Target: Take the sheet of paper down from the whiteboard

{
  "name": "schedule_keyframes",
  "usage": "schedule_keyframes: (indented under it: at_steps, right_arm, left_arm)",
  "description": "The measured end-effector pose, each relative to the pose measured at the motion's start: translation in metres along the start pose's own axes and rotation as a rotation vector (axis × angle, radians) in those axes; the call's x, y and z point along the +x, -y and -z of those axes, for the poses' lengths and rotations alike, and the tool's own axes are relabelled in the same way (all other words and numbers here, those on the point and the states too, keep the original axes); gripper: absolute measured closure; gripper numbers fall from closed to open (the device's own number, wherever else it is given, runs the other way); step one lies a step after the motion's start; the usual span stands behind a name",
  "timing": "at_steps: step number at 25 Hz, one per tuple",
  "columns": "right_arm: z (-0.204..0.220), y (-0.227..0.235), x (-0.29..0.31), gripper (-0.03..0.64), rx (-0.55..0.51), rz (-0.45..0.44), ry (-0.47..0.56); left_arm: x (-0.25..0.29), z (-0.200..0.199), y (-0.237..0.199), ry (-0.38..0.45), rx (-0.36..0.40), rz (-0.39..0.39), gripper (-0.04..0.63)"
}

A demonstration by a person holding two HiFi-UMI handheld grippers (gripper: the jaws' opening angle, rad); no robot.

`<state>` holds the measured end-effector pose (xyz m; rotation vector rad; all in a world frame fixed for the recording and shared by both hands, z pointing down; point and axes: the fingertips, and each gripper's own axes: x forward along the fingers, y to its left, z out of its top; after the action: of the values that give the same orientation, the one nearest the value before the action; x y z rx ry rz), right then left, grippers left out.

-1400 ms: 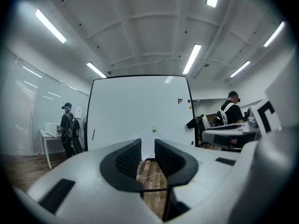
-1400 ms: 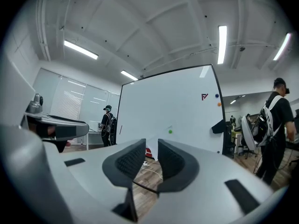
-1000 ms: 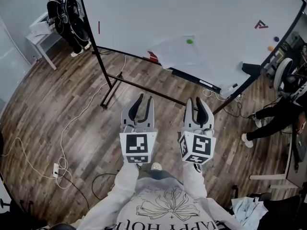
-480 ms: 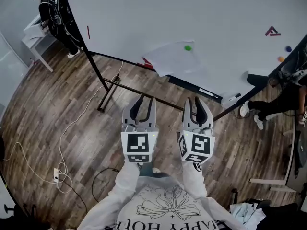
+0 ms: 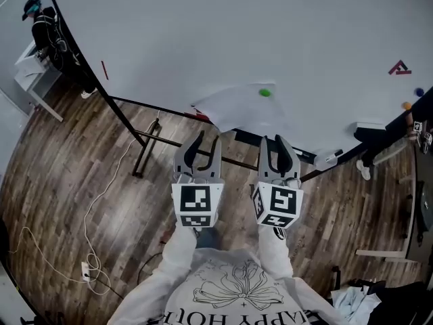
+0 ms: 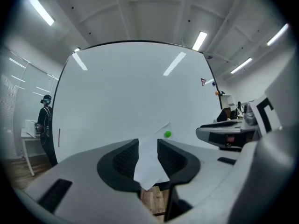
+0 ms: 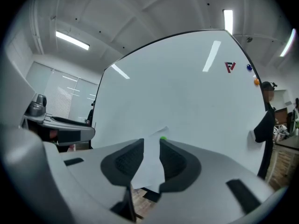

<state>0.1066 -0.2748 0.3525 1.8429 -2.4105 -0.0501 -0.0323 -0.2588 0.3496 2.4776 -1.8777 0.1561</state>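
Ahead of left tool [image 5: 207, 139] and right tool [image 5: 274, 141], both empty, jaws just opening: we should lift green magnet [image 5: 264, 93], then pinch sheet of paper [image 5: 237, 112].

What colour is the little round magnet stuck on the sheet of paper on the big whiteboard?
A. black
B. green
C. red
B: the round magnet that sits near the top corner of the sheet of paper on the whiteboard is bright green in all three views.

Left gripper [image 5: 207, 139], right gripper [image 5: 272, 141] nearer whiteboard [image 5: 270, 32]; jaws opening wider, nothing gripped
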Motion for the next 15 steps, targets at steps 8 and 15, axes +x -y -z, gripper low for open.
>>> schedule_keyframes:
  at_steps: [8, 15]
  right_arm:
    - [0.003, 0.009, 0.074, 0.52, 0.002, 0.075, -0.025]
    - [0.012, 0.021, 0.118, 0.505, -0.01, 0.153, -0.051]
  left_arm:
    - [0.075, 0.007, -0.038, -0.038, 0.014, 0.079, 0.473]
    - [0.124, 0.029, -0.06, -0.1, 0.069, 0.184, 0.436]
